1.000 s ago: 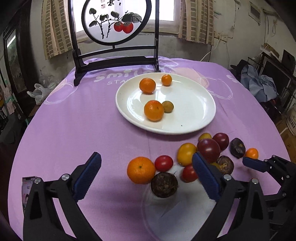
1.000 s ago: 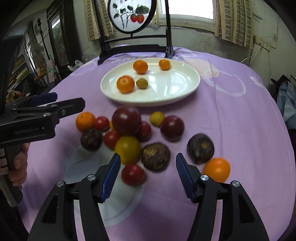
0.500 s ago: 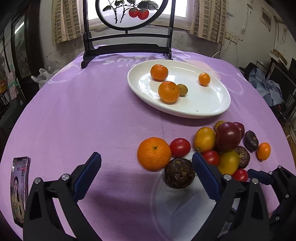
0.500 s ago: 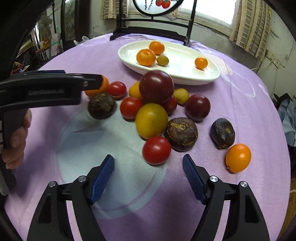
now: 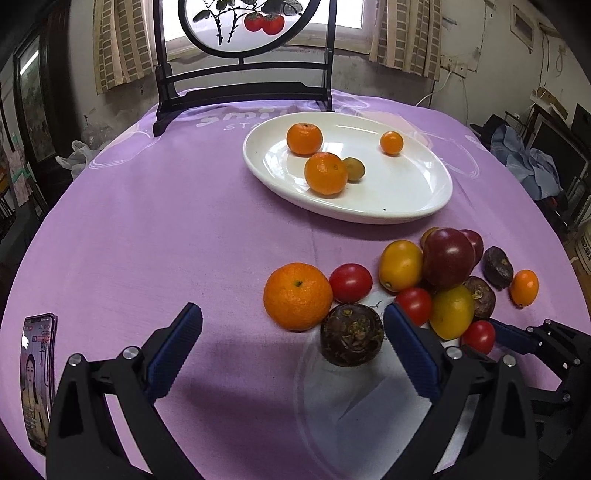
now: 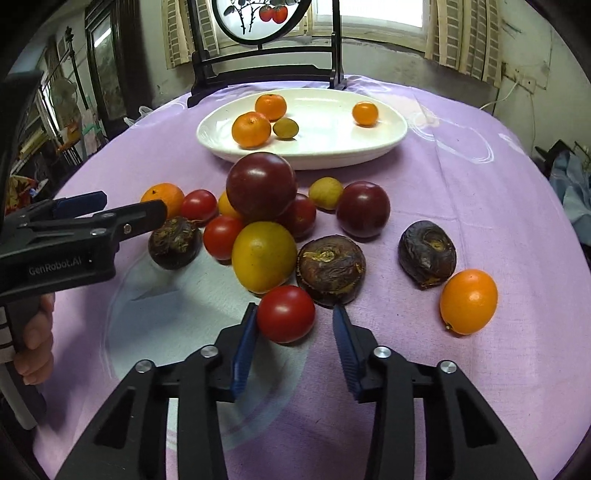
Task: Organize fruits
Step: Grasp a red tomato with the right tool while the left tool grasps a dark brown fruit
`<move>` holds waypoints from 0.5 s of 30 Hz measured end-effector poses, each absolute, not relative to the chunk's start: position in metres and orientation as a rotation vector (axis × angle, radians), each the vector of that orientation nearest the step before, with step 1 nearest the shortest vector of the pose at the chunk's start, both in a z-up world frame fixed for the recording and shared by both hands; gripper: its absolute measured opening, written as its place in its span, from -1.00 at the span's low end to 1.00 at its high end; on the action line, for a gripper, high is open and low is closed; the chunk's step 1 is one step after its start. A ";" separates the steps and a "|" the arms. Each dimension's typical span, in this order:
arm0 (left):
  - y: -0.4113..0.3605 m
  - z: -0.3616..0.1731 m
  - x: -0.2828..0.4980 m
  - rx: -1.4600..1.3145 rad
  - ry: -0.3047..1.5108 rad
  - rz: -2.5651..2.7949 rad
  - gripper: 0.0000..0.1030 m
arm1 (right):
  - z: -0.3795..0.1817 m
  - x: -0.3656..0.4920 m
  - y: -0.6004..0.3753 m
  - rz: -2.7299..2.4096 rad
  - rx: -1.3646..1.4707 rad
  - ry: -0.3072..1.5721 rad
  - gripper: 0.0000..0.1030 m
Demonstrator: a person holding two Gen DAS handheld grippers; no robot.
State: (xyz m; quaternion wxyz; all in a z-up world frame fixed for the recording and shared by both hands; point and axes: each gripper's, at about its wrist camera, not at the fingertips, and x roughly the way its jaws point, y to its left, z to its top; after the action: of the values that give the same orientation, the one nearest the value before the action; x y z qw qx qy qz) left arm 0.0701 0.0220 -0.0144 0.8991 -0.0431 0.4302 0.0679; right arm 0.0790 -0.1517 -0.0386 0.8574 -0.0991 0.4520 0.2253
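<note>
Tomato [image 6: 285,314] between right tool [image 6: 293,332] fingers

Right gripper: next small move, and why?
Probably close the right gripper on the small red tomato. The tomato sits between its fingers, one pad near its side, the other still apart; then carry it to the white plate.

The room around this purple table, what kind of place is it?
Probably a lived-in home, a dining or sitting room: a round table under a purple cloth, curtained windows, a decorative persimmon-painted screen, and clothes piled at the side.
</note>
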 end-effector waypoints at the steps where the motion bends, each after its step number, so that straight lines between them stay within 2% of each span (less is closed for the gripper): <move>1: 0.022 -0.015 0.070 -0.091 0.896 0.137 0.87 | -0.039 0.079 -0.151 0.470 -0.214 0.944 -0.23; 7: 0.017 -0.016 0.067 -0.086 0.900 0.124 0.87 | -0.041 0.078 -0.149 0.463 -0.219 0.918 -0.22; 8: 0.015 -0.016 0.066 -0.081 0.902 0.120 0.87 | -0.041 0.078 -0.149 0.461 -0.220 0.918 -0.26; 9: 0.014 -0.016 0.066 -0.078 0.903 0.115 0.87 | -0.040 0.078 -0.149 0.462 -0.221 0.918 -0.42; 15: 0.006 -0.019 0.063 -0.061 0.915 0.095 0.87 | -0.030 0.075 -0.160 0.468 -0.189 0.940 -0.42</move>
State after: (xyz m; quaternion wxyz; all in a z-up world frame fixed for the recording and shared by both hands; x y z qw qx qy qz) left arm 0.0626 0.0064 -0.0192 0.8957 -0.0293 0.4414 0.0461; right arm 0.0753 -0.1604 -0.0303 0.8611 -0.0902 0.4479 0.2231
